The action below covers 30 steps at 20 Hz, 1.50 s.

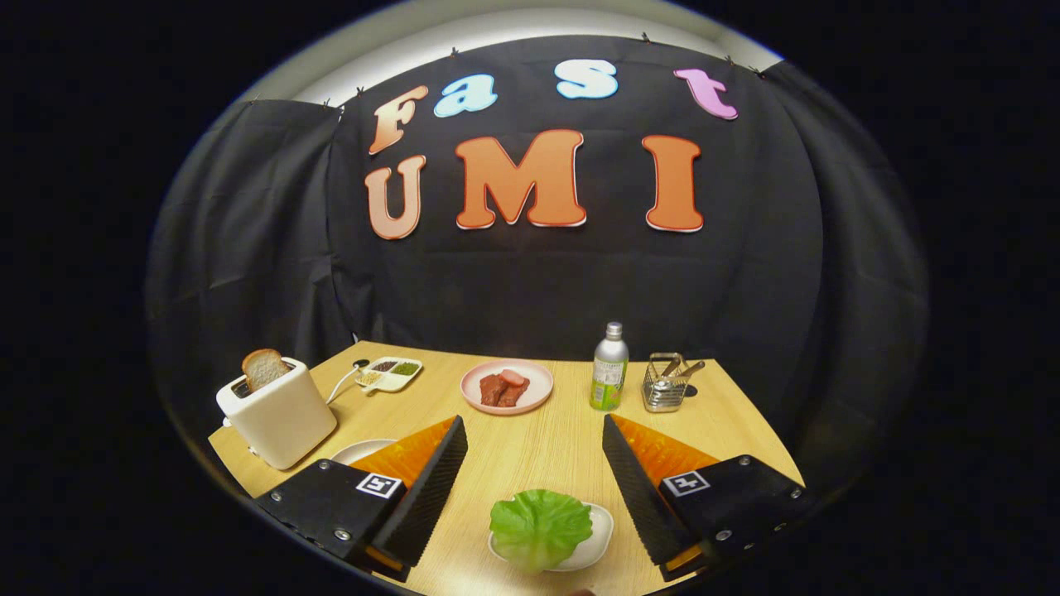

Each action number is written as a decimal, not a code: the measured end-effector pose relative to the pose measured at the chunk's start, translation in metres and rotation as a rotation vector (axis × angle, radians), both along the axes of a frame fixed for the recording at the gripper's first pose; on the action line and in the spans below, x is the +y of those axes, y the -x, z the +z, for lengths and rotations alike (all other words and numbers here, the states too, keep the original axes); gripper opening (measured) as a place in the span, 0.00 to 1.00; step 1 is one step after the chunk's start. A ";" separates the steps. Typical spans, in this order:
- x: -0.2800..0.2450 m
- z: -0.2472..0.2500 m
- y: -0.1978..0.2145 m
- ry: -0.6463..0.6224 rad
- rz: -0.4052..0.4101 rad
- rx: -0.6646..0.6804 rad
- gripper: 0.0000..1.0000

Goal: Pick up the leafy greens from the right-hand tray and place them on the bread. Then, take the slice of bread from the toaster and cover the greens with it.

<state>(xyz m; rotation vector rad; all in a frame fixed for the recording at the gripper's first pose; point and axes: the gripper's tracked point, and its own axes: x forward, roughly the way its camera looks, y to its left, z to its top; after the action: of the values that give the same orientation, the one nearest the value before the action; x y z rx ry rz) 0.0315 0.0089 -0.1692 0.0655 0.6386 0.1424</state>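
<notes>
A green lettuce leaf [539, 526] lies on a small white tray [598, 536] on the wooden table, low between my two fingers and nearer than their tips. My gripper [534, 430] is open, its fingers spread wide with nothing between the pads. A white toaster [278, 412] stands to the left beyond the left finger, with a slice of bread [264, 367] sticking up from its slot. A white plate [358, 451] peeks out behind the left finger; what lies on it is hidden.
Beyond the fingers stand a pink plate [507, 386] with meat pieces, a metal bottle [609, 368] with a green label, a wire holder [667, 383] with utensils, and a small divided seasoning dish [389, 372]. The toaster's cord [341, 381] runs along the table.
</notes>
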 end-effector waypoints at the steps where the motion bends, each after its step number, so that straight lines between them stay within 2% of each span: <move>1: 0.002 -0.010 0.004 -0.002 0.006 0.056 0.98; 10: 0.014 -0.080 0.034 0.001 0.065 0.371 0.98; 14: 0.024 -0.112 0.052 -0.055 0.072 0.532 0.96; 25: 0.005 -0.170 0.071 0.101 0.088 0.703 0.95; 30: 0.006 -0.191 0.082 0.091 0.083 0.773 0.89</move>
<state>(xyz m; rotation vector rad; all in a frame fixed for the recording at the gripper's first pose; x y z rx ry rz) -0.0504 0.0144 -0.3604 0.0027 1.4196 0.1677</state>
